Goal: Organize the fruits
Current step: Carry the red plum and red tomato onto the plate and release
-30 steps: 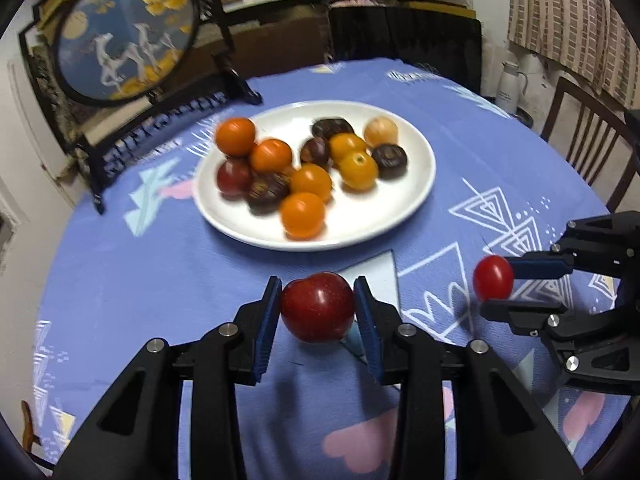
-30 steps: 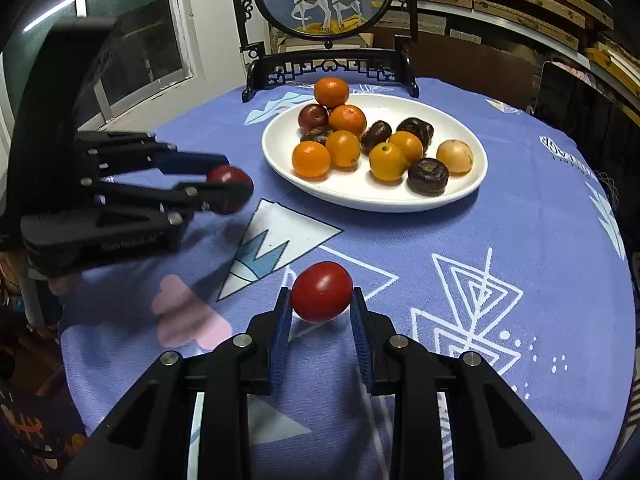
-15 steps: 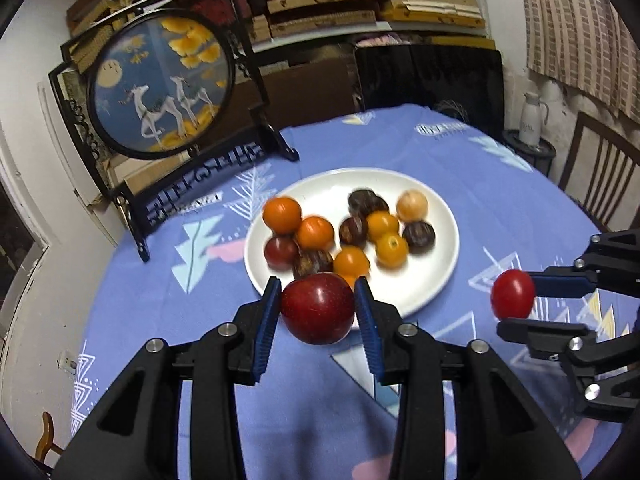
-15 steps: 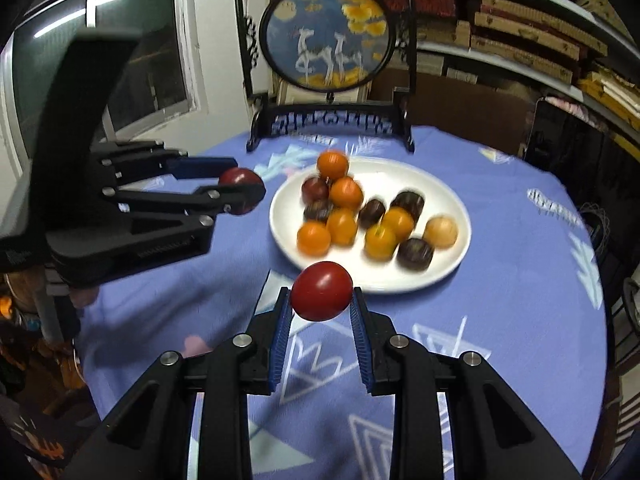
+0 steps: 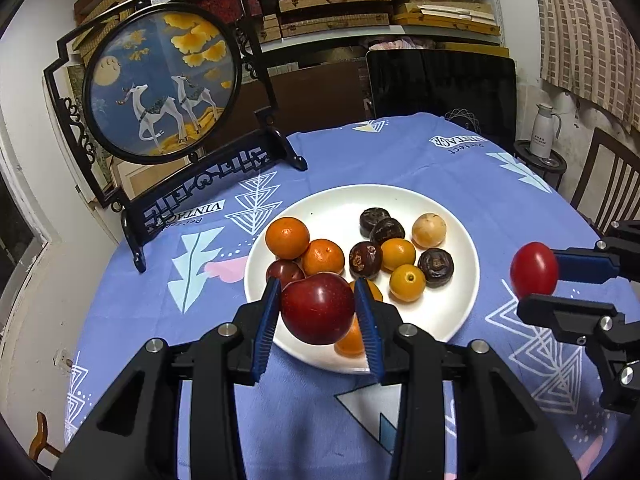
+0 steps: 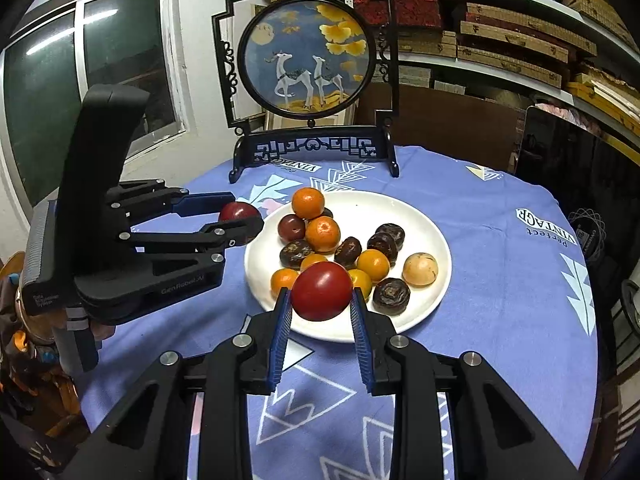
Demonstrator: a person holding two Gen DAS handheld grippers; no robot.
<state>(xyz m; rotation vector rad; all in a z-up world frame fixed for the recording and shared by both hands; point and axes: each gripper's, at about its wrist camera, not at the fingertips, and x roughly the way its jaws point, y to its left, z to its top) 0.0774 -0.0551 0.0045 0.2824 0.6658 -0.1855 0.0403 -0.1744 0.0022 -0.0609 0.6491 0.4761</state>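
Left tongs (image 5: 318, 312) closed on dark red plum (image 5: 318, 308), held above the near-left rim of the white plate (image 5: 460, 240). Right tongs (image 6: 320, 308) pinch a red tomato (image 6: 322, 290) above the plate's near edge. Best move: lower each slowly into a bare patch of plate, clear of the oranges (image 5: 287, 238), then open gently so nothing rolls onto the surface (image 5: 420, 160).

The round tabletop wears a purple-blue cloth (image 5: 400, 160) with white line triangles, pale blue shapes and pink patches. A plain white plate (image 5: 460, 308) holds bright orange, dark brown, dark red and one pale tan fruit. The black left gripper (image 5: 318, 312) has blue pads on a dark red fruit (image 5: 316, 308). The black right gripper (image 6: 320, 304) has blue pads on a shiny red tomato (image 6: 322, 290).
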